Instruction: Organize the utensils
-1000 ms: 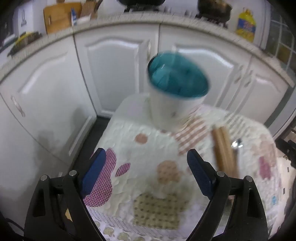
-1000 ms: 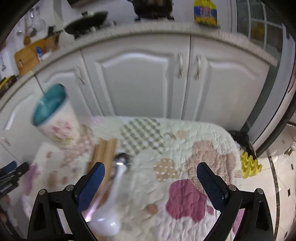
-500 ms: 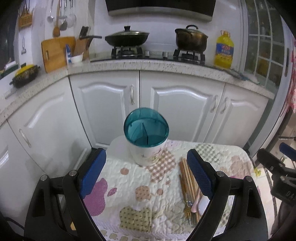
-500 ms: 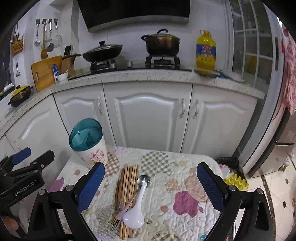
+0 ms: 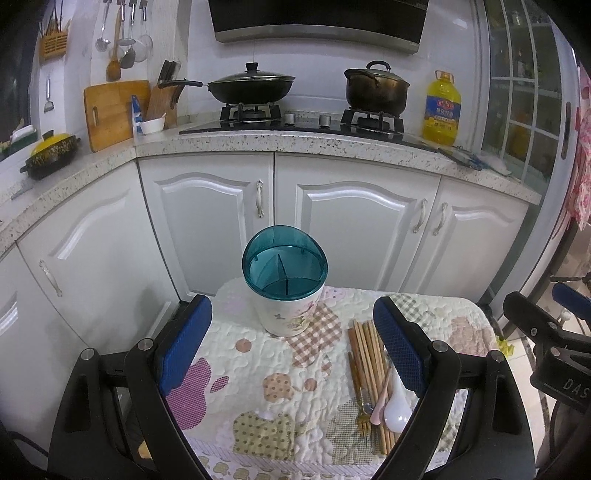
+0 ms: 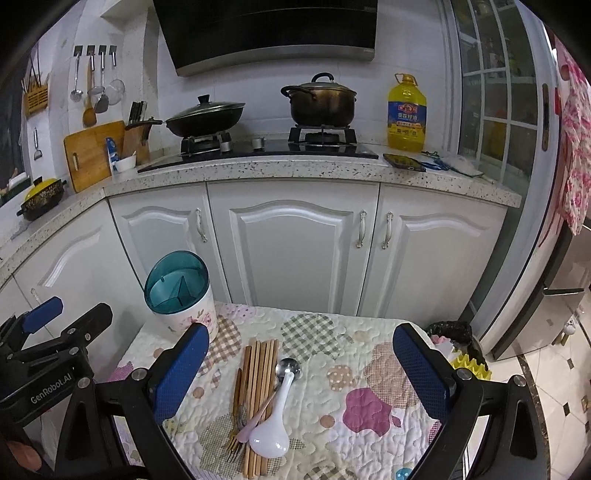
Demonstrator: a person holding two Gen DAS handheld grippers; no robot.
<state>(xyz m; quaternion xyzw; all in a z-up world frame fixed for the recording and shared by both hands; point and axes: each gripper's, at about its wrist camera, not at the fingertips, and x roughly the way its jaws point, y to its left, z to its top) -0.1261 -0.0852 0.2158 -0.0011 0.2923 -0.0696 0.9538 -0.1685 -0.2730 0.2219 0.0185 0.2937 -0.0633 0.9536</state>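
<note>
Home kitchen: gas hob [image 6: 266, 146] set in a speckled counter [image 6: 295, 170] carrying a lidded wok [image 6: 205, 118] and pot [image 6: 321, 101], hood [image 6: 273, 33] above, oil jug [image 6: 406, 114] toward the counter's right end, ladles [image 6: 94, 86] hung on tiled wall, white cabinets [image 6: 291, 251] below.

Both grippers hung level and well apart — the left gripper [image 5: 291, 345] with its blue-padded fingers [image 5: 183, 341] spread wide and holding nothing, the right gripper [image 6: 301, 371] likewise spread and bare.

Dim bluish light, sharp, fisheye-bent edges
</note>
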